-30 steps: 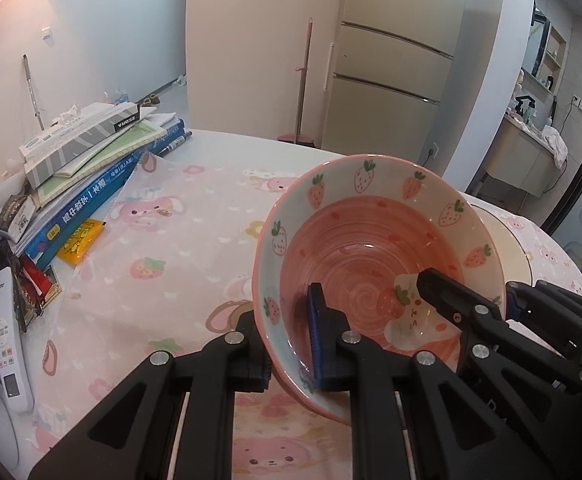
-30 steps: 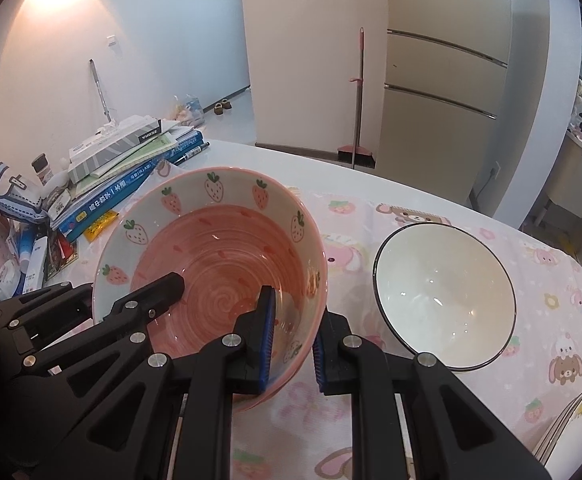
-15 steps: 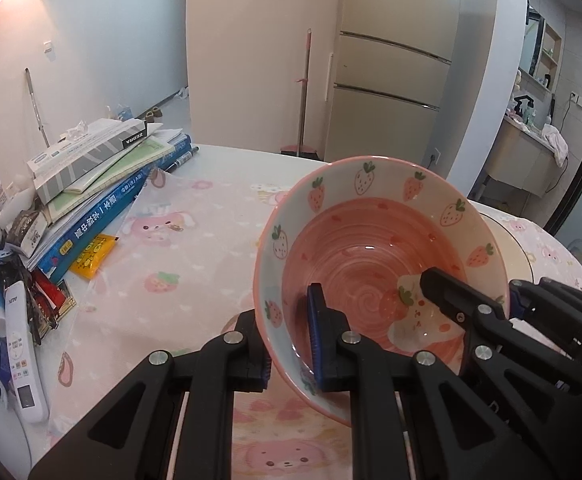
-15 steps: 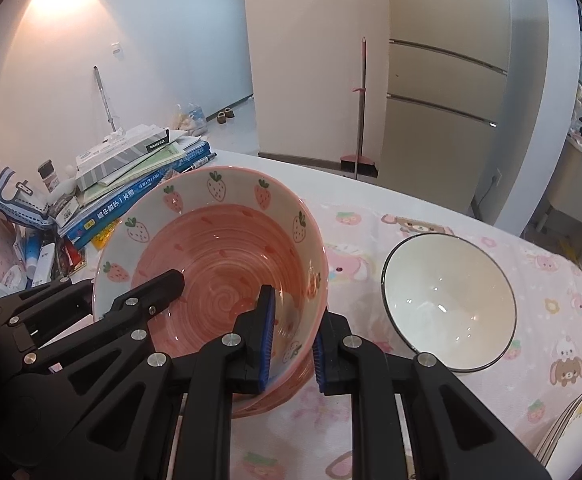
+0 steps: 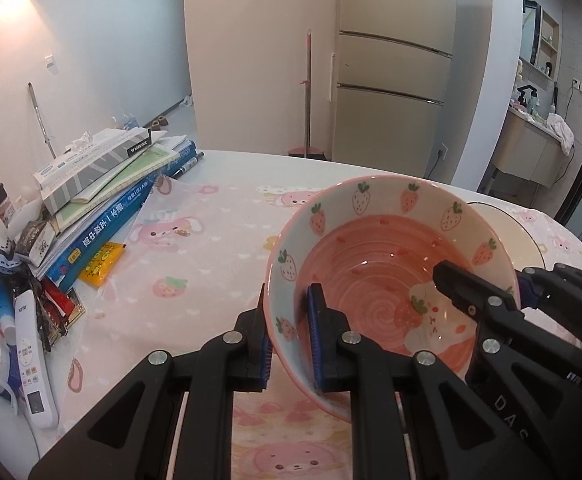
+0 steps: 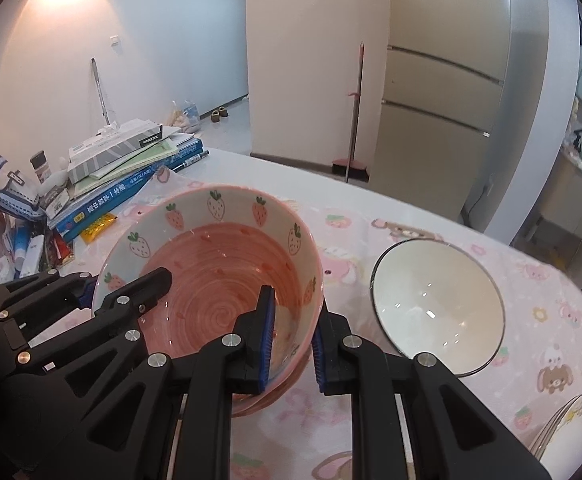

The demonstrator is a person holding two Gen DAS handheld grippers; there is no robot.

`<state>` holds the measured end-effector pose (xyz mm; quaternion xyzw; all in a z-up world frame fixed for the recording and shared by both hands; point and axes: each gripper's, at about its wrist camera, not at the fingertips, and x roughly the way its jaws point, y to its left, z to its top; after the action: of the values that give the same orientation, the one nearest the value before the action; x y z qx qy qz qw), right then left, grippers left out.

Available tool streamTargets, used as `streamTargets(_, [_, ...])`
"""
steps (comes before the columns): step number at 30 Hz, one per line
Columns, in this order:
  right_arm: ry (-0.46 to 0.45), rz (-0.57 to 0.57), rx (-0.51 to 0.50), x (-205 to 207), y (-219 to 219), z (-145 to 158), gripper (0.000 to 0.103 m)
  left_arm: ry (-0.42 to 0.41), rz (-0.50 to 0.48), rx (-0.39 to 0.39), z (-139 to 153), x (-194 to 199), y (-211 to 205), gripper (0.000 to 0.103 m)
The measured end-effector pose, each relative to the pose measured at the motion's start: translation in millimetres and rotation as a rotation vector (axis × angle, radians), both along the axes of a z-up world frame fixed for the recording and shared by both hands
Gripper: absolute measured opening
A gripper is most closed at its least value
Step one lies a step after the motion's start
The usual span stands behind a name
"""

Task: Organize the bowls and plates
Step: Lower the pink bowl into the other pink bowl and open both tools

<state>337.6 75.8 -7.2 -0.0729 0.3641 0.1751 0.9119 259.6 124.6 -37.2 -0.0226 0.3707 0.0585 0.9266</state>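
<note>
On the left, a stack of books [image 6: 131, 184] sits at the counter's [image 5: 227, 216] edge. Both hand-held grippers carry the strawberry bowl [image 6: 219, 264]: left hand-held gripper [image 5: 289, 336] and right hand-held gripper [image 6: 291, 344] each clamp opposite rims. Next, probably, lowering it into the white bowl [image 6: 439, 308] just beside, rightward.

A pink printed cloth [image 6: 431, 236] covers the desk [image 5: 251, 164]; a white bowl [image 6: 435, 304] and stacked books [image 5: 103, 200] rest there.
</note>
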Motion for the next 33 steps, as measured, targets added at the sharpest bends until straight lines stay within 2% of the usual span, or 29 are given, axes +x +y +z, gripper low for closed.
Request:
streamTargets(15, [0.014,0.026,0.001,7,-1,-10,0.018,-0.023,-0.001,0.095,-2,2,-8,0.013])
streamTargets(23, [-0.098,0.036,-0.031,1,1,-18,0.018,-0.06,-0.03,0.168,-10,2,-12,0.014])
streamTargets(33, [-0.012,0.03,-0.058,9,3,-27,0.018,0.019,-0.026,0.165,-19,9,-9,0.015])
